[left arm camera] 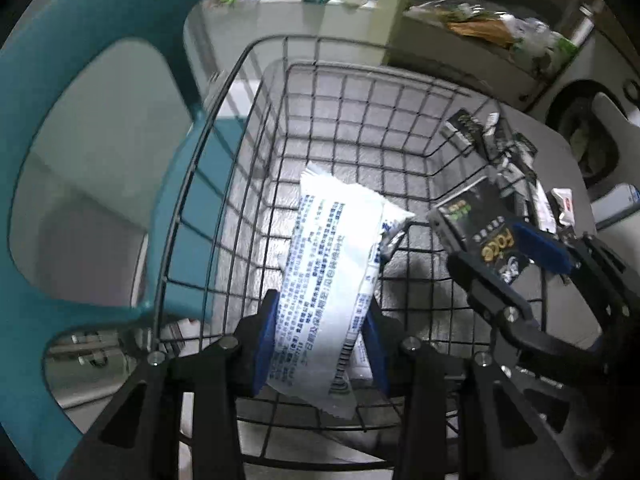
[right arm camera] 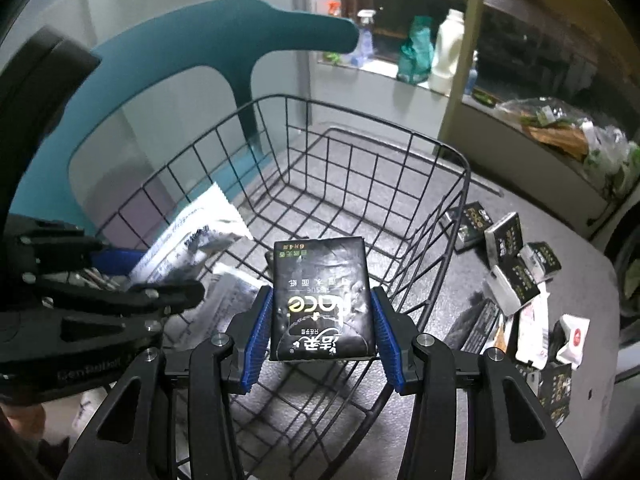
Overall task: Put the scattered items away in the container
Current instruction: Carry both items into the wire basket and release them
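Observation:
A black wire basket [left arm camera: 248, 52] [right arm camera: 288, 100] stands on a grey table. My left gripper [left arm camera: 320, 340] is shut on a white wet-wipe pack [left arm camera: 332, 264] with blue print, held over the basket's inside. My right gripper [right arm camera: 322, 332] is shut on a black tissue pack [right arm camera: 322, 300], also above the basket. The left wrist view shows the right gripper [left arm camera: 516, 256] with its black pack [left arm camera: 476, 224] at the basket's right rim. In the right wrist view the left gripper [right arm camera: 132, 276] and its white pack [right arm camera: 188, 236] sit at the left. Several black tissue packs [right arm camera: 508, 256] lie scattered on the table right of the basket.
A teal chair [left arm camera: 60, 80] [right arm camera: 168, 44] stands behind the basket to the left. Small white packets [right arm camera: 572, 338] lie among the scattered packs near the table's right edge. Bottles [right arm camera: 448, 52] and bags rest on a ledge and counter behind.

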Motion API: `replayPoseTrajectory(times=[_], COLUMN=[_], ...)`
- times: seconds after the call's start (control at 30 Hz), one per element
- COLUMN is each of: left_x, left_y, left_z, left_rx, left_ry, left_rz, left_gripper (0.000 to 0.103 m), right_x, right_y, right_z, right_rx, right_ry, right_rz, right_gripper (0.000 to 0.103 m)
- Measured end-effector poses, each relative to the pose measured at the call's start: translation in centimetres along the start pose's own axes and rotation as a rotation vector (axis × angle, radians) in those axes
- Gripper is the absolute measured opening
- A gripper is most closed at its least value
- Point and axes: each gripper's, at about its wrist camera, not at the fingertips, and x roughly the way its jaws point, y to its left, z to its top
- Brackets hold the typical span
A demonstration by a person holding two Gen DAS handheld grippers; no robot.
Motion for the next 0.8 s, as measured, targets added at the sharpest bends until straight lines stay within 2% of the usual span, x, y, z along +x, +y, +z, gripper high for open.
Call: replayPoseTrajectory(times=[0.1,0.27,0.33,0.5,0.6,0.67,0.8], left_x=[-0.3,-1.0,-1.3,-2.7,-4.2,-5.2,-6.3], left_y=[0.2,0.2,0.4,0.0,-1.6,-3.5,-9.1], left_z=[0.0,-0.2,-0.2,-0.2,-0.4,-0.6,-1.2], left_rx=[-0.003,0.001,-0.008,-0.014,0.002,0.033,0.122], left_ry=[-0.007,-0.033,-0.04,-0.067,-0.103,-0.125,-0.137], left_rz=[0.007,0.034,0.018,-0.02,-0.053,-0.093,-0.15], left_gripper=[0.044,0.05,0.051,0.051,0.051,0.052,0.053], right_x=[-0.1,-1.0,-1.5,-4.7,-7.8,-9.6,-11.3], right_y=[-0.3,0.1,-0.3,-1.4,-3.6,-6.0,-11.5], right_z=[-0.1,-0.2,-0.1,-0.3,-1.5,-2.4,-5.7], right_rx=[0.019,0.011,0.031,0.08,0.13,0.167,0.242], right_ry=[-0.008,-0.042,-0.055,-0.113,-0.175,-0.202,-0.185], right_rz=[0.028,-0.003,0.011,0.018,-0.031,-0.11,-0.26], right_gripper=[0.048,0.049,0.053,0.053,0.053,0.053,0.057])
